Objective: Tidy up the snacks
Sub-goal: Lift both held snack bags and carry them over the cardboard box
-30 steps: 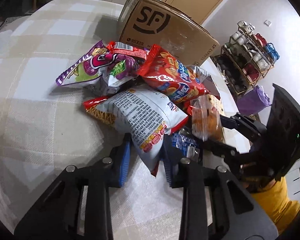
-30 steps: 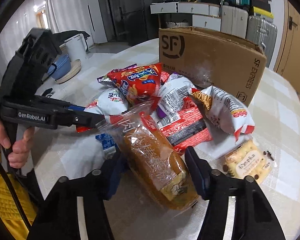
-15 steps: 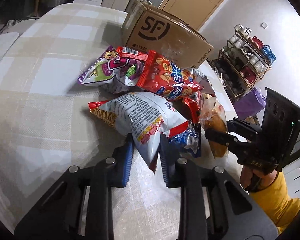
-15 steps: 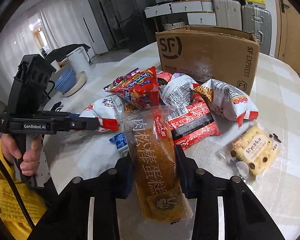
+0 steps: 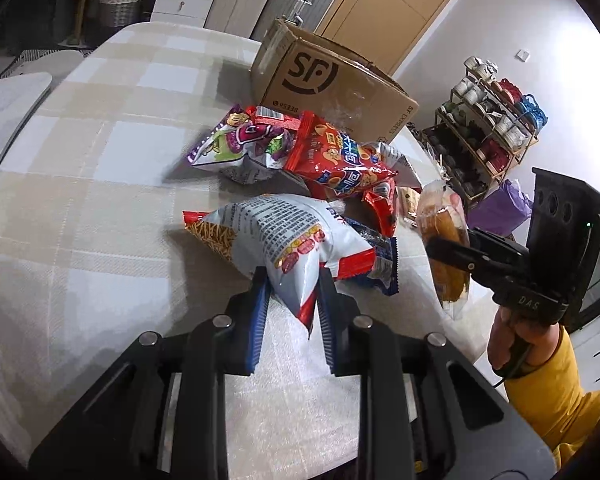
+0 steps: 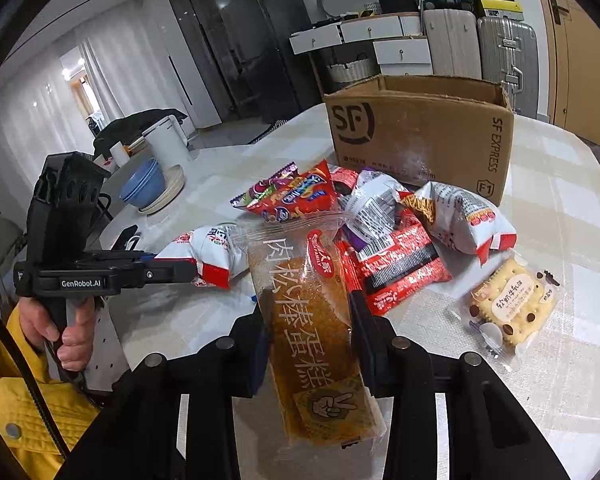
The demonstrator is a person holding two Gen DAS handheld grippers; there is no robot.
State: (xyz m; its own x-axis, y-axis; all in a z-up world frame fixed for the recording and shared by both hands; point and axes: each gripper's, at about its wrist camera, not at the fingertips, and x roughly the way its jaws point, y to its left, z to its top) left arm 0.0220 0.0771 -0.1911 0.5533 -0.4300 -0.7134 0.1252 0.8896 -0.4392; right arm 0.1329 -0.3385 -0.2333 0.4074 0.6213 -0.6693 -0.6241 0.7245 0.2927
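My left gripper (image 5: pixel 292 280) is shut on the corner of a white snack bag with red ends (image 5: pixel 284 232), held just off the checked tablecloth; the same grip shows in the right wrist view (image 6: pixel 192 270). My right gripper (image 6: pixel 310 312) is shut on a clear pack of brown cake bar (image 6: pixel 312 320), lifted above the table, and it appears at the right in the left wrist view (image 5: pixel 448 254). Behind lies a pile of snacks: a red chip bag (image 5: pixel 340 160), a purple bag (image 5: pixel 240 140) and a red noodle pack (image 6: pixel 396 264). An open SF cardboard box (image 6: pixel 420 136) stands beyond them.
A cookie pack (image 6: pixel 512 308) and another white bag (image 6: pixel 456 212) lie to the right of the pile. A small blue pack (image 5: pixel 380 256) lies under the held bag. Blue bowls on plates (image 6: pixel 148 184) stand at the far left. A shoe rack (image 5: pixel 488 128) stands off the table.
The right gripper's jaws closed on the cake pack and raised it. The left gripper drew the white bag back, away from the pile, and the pile now looks farther off.
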